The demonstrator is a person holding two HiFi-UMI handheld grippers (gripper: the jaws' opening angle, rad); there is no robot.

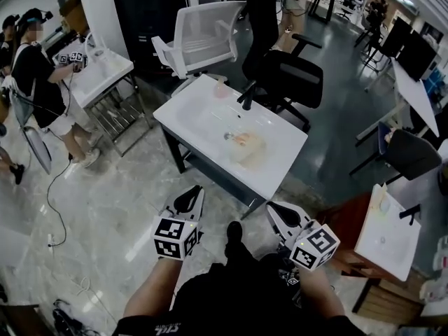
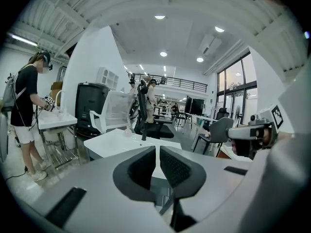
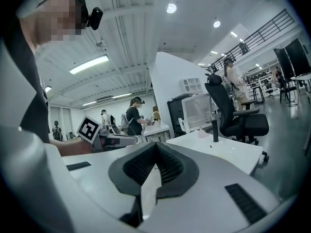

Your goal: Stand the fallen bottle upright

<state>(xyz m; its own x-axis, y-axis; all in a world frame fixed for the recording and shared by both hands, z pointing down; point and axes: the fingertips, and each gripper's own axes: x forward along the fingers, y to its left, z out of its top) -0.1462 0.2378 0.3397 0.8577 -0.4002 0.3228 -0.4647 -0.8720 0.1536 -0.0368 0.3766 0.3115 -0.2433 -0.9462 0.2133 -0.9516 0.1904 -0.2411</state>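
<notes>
A white table [image 1: 210, 121] stands ahead of me. On its middle lies a clear bottle [image 1: 240, 140] with teal and orange marks, on its side. A dark slim bottle [image 1: 247, 96] stands upright near the far edge, with a pink object [image 1: 220, 89] to its left. Both grippers are short of the table, over the floor. My left gripper [image 1: 190, 199] is shut and empty, and so is my right gripper [image 1: 280, 213]. The left gripper view shows its jaws [image 2: 157, 152] closed, with the table [image 2: 112, 142] beyond them. The right gripper view shows its jaws [image 3: 156, 147] closed and the dark bottle [image 3: 215, 130] ahead.
A white mesh chair [image 1: 203, 33] and a black office chair [image 1: 294, 75] stand behind the table. A person [image 1: 35, 75] works at another white table [image 1: 105, 72] on the left. A small white table [image 1: 388, 229] is at my right, and cables [image 1: 52, 208] lie on the floor.
</notes>
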